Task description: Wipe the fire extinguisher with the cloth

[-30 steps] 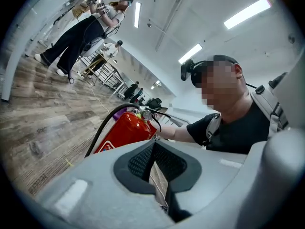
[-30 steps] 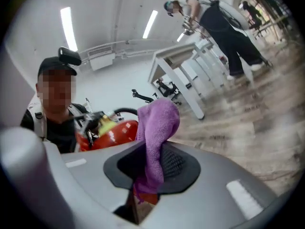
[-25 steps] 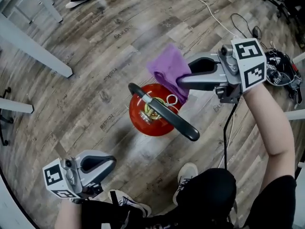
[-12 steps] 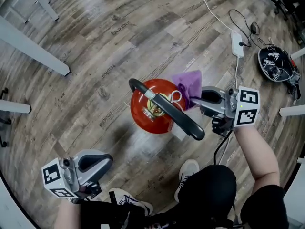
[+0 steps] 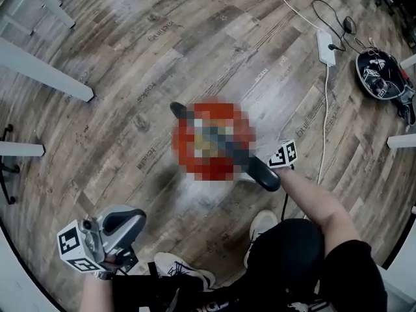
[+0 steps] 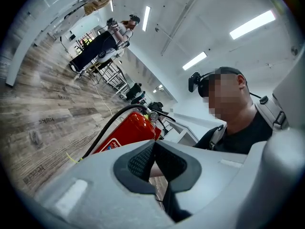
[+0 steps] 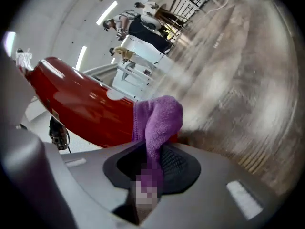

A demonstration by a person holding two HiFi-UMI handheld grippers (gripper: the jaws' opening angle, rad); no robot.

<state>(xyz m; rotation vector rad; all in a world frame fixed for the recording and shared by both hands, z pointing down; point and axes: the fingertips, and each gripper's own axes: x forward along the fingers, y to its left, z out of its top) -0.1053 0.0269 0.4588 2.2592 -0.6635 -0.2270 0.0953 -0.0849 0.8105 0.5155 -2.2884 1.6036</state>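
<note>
Right tool (image 7: 155, 152) clamped on purple cloth (image 7: 161, 118). The cloth bunch lies against the red side of the fire extinguisher (image 7: 81, 106), which stands upright on the wood floor (image 5: 130, 77). Left tool (image 6: 153, 149): jaws together, nothing between them, well apart from the extinguisher.

Bright, even indoor light from overhead strip lights (image 6: 251, 24). Head view is mostly sharp, with soft shadows on the wood floor (image 5: 162, 181) and pale glare along its top edge. Both gripper views are fisheye: edges bend, corners go black. In the right gripper view the floor is streaked with motion blur, and the fire extinguisher (image 7: 81, 104) carries white glossy highlights.
</note>
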